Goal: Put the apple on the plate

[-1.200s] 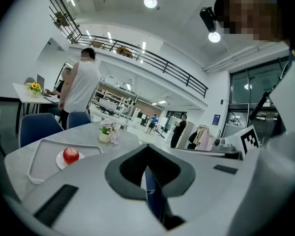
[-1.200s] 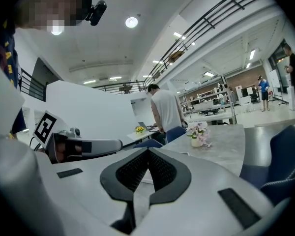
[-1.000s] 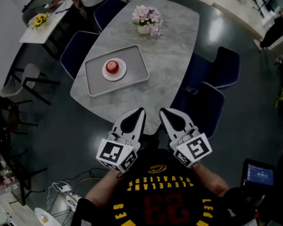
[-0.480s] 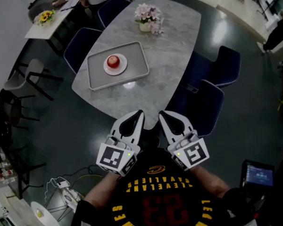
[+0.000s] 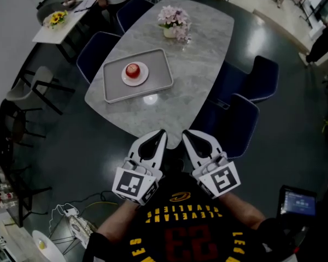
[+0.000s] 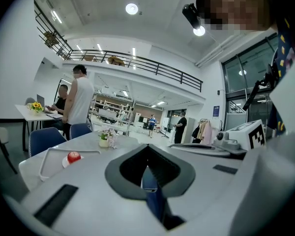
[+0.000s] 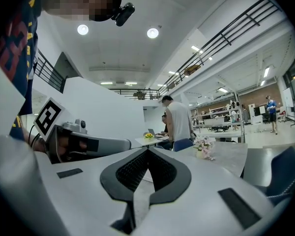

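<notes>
A red apple [image 5: 132, 70] rests on a small white plate [image 5: 142, 76], which sits on a grey tray [image 5: 161, 81] on the marble table [image 5: 197, 64]. From the left gripper view the apple [image 6: 73, 157] shows far off to the left on the tray [image 6: 45, 157]. Both grippers hang close to my chest, short of the table's near edge. My left gripper [image 5: 162, 133] is shut with nothing in it, and so is my right gripper [image 5: 185, 133]. Seen from their own cameras, the left gripper [image 6: 147, 157] and right gripper [image 7: 147, 154] have their jaws together.
A pot of pink flowers [image 5: 173, 23] stands at the table's far end. Dark blue chairs [image 5: 238, 121] ring the table. A side table with yellow flowers [image 5: 57, 18] and a standing person [image 6: 80, 102] are at the far left. Cables lie on the floor [image 5: 79, 222].
The view has shifted a little, so the table and tray sit slightly higher and to the right. Both grippers stay shut, side by side near my chest.
</notes>
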### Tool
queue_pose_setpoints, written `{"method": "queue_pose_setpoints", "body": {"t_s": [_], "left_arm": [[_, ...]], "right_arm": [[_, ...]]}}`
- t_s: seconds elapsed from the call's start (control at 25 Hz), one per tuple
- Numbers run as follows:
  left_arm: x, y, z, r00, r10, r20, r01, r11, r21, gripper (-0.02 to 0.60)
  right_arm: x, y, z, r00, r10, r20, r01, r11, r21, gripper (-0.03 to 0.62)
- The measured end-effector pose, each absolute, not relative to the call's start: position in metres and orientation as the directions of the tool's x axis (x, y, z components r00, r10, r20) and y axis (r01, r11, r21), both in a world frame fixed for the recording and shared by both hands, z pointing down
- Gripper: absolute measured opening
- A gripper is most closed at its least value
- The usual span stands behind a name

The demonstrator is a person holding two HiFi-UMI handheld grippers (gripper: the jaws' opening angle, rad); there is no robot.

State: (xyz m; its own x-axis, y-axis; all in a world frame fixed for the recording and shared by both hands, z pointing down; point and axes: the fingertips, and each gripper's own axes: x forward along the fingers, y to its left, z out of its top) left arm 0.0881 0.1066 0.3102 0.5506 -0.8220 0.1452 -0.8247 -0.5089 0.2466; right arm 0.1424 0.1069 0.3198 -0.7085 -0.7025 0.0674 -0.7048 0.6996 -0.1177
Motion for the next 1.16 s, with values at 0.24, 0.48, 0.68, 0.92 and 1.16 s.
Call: {"method": "queue_pose_setpoints", "body": {"t_s": [0.24,0.48,0.68,0.92,1.16], "left_arm": [[0.084,0.109,0.309,0.538,-0.830,0.147,-0.834,-0.497,0.241,0.002],[0.081,0.109,0.305,0.530,-0.836,0.144,-0.838,-0.490,0.238,0.002],[0.077,0.112,0.312,0.522,-0.840,0.148,-0.843,-0.481,0.241,0.002],[0.072,0.110,0.312,0.509,-0.847,0.156,-0.851,-0.467,0.242,0.002],[0.072,0.112,0.312,0.512,-0.847,0.146,-0.848,-0.470,0.246,0.002]], "right_arm": [[0.137,0.110,0.317,-0.723,-0.688,0.066,-0.690,0.715,-0.112,0.006],[0.133,0.110,0.316,-0.730,-0.680,0.060,-0.683,0.724,-0.102,0.006],[0.130,0.113,0.318,-0.740,-0.670,0.062,-0.673,0.733,-0.105,0.006],[0.127,0.112,0.318,-0.745,-0.663,0.066,-0.666,0.739,-0.101,0.006],[0.125,0.114,0.319,-0.747,-0.661,0.069,-0.664,0.741,-0.101,0.006]]}}
